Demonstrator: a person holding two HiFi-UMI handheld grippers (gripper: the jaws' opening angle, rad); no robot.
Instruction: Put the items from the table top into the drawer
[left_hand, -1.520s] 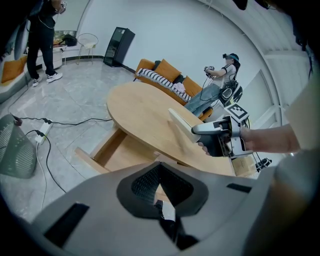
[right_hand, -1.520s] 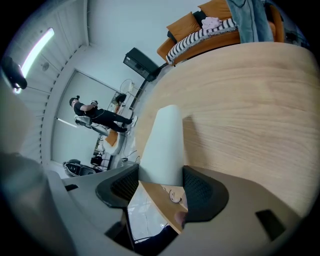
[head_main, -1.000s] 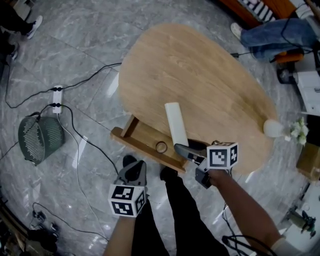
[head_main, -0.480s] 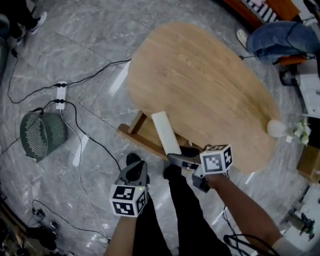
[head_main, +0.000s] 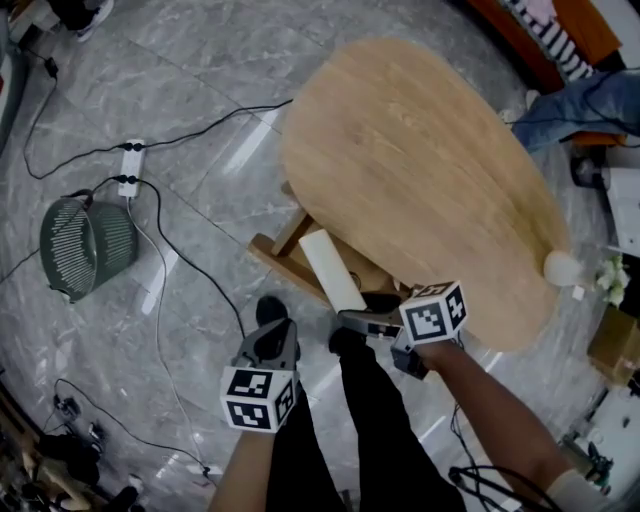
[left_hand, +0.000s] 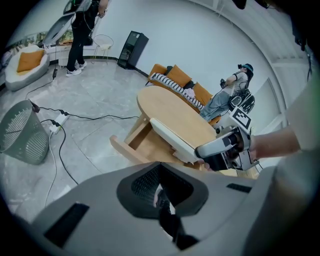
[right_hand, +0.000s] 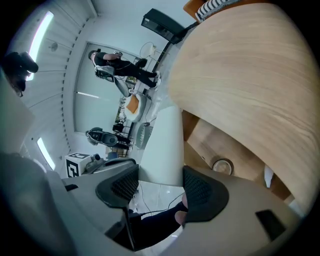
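Head view shows our right gripper (head_main: 352, 318) clamped on the white box (head_main: 330, 268), which has swung off the table (head_main: 420, 170) and now hangs over the open drawer (head_main: 273, 257). Our left gripper (head_main: 268, 342) stays closed and empty.

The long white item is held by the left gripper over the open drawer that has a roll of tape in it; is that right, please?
Not quite: the right gripper holds the long white item, as the right gripper view shows; the left gripper is shut and empty. The item is indeed over the open drawer with the roll of tape in it.
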